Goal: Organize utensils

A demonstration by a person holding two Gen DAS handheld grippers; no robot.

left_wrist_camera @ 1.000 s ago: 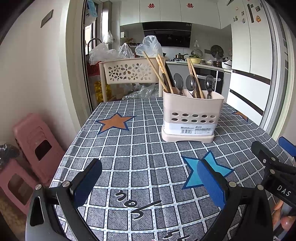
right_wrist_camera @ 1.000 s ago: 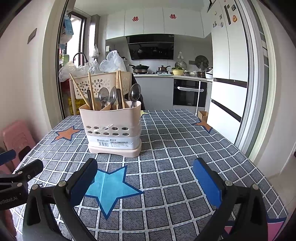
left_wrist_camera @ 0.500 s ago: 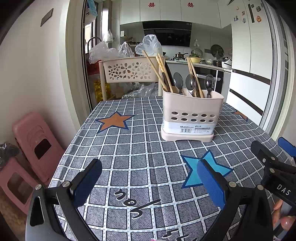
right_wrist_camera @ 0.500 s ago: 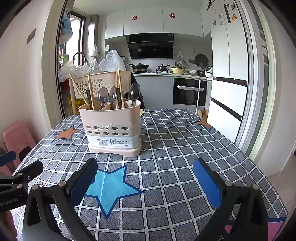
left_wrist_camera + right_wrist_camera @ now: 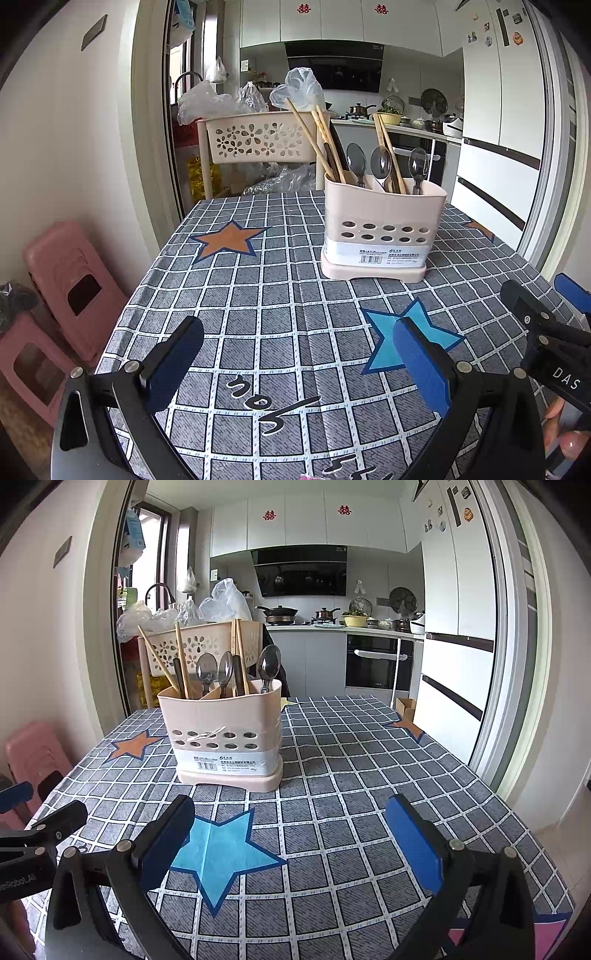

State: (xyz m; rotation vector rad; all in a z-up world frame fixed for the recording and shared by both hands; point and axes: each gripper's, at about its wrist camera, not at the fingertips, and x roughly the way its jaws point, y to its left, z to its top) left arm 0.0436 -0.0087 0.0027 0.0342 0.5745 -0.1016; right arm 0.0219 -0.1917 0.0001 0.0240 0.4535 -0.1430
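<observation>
A cream utensil holder stands upright on the checked tablecloth; it also shows in the right wrist view. Wooden chopsticks and three metal spoons stand in its compartments. My left gripper is open and empty, low over the near table, well short of the holder. My right gripper is open and empty, also near the front edge. The right gripper shows at the right of the left wrist view.
A cream flower-cut basket with plastic bags stands behind the table. Pink stools sit on the floor at left. The fridge and sliding door frame are at right. A kitchen counter with pots lies beyond.
Both grippers stay open and almost still; the views shift only very slightly.
</observation>
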